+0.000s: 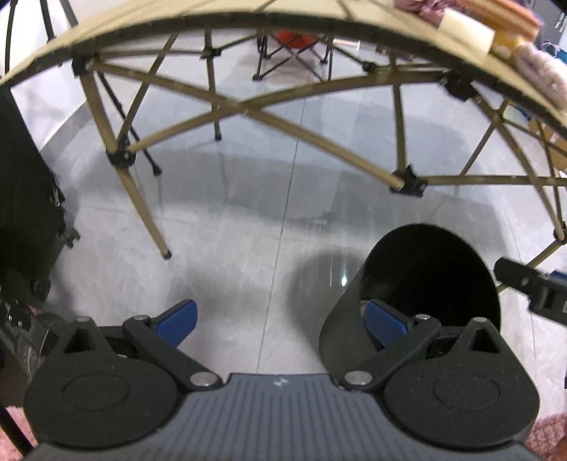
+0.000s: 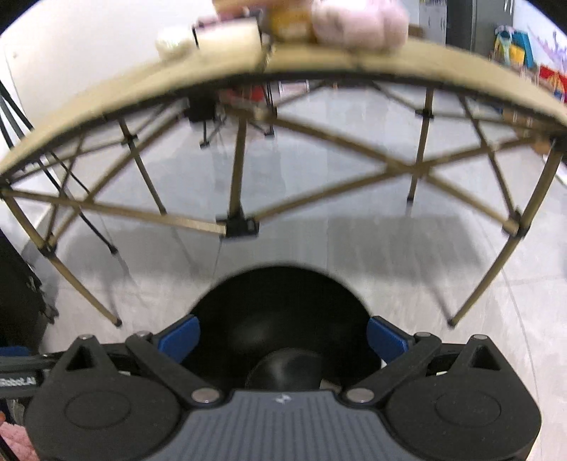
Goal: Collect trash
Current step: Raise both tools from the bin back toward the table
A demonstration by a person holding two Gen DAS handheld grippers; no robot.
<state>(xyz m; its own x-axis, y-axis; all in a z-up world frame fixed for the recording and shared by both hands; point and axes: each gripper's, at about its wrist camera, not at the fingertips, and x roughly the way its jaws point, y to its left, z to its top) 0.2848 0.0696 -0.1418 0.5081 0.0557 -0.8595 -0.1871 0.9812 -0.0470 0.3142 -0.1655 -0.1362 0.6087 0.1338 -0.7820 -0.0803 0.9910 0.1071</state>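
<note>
Grey tiled floor (image 1: 230, 248); black bin (image 2: 283, 319) below right claw (image 2: 283, 340), spread wide.

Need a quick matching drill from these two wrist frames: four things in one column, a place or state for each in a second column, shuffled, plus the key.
Things
1. black bin
2. left gripper
3. pink plush toy
4. folding table

Places or states
A. lying on the tabletop, near its front edge
B. open, with nothing between its fingers
C. tan top on crossed legs, standing on the grey floor
D. on the floor right below the right gripper, mouth facing up

Pairs: 1-D, 2-B, 3-A, 4-C
</note>
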